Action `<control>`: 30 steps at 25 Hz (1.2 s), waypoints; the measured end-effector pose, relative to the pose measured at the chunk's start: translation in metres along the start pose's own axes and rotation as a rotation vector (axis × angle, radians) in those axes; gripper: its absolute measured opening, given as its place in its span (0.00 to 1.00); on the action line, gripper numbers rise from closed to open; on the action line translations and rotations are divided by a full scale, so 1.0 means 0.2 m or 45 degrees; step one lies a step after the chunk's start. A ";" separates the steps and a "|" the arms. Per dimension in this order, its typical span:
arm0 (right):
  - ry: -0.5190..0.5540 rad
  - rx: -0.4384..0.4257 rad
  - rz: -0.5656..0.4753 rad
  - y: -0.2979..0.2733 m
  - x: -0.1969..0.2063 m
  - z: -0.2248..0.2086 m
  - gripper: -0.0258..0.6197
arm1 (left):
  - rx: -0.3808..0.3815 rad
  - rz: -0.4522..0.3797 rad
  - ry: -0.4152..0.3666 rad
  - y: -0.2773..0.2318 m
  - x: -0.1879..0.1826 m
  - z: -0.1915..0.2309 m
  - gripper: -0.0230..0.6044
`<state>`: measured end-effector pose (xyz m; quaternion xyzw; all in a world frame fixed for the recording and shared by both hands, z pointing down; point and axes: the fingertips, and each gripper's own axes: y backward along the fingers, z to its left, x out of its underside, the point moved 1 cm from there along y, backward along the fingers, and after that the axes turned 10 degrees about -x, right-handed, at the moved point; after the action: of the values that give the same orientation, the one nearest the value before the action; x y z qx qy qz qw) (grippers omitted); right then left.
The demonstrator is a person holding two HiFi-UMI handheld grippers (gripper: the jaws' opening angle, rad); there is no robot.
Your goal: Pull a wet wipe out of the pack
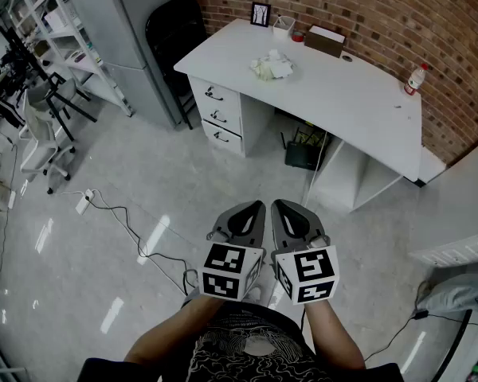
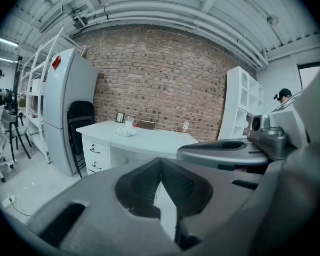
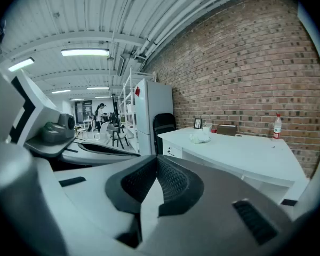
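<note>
The person stands on the floor and holds the 2 grippers close in front of the body, side by side, almost touching each other. The left gripper has its jaws pressed together at the tip, and its own view shows nothing between them. The right gripper is the same: jaws closed on each other and empty. Each carries its marker cube at the back, toward the person.

The white worktop stands against the brick wall, ahead of both grippers and well apart from them. On it, ahead of the left gripper, lies a white crumpled bundle. It looks like wipes or a soft pack, but it is too small to tell which. Beyond it, near the wall, there are a small picture frame, a cup and a brown box in 1 row. A small bottle with a red cap stands upright, far ahead and to the right of the right gripper.

Under the worktop, ahead and to the left of the grippers, there are 3 drawers. A black chair stands just beside that end. A cable lies on the floor to the left of the left gripper.
</note>
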<state>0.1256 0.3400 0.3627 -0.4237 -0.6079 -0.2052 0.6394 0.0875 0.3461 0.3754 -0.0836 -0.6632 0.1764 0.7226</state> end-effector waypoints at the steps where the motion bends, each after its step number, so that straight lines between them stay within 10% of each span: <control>1: -0.006 -0.002 -0.004 0.01 0.00 0.00 0.07 | -0.001 0.001 0.003 0.00 0.00 -0.01 0.05; 30: -0.036 0.101 0.073 -0.60 -0.09 -0.33 0.07 | 0.096 0.038 0.044 -0.60 -0.16 0.37 0.05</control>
<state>0.0698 0.2165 0.3879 -0.4179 -0.6121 -0.1565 0.6528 0.0302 0.2154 0.3961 -0.0693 -0.6420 0.2107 0.7339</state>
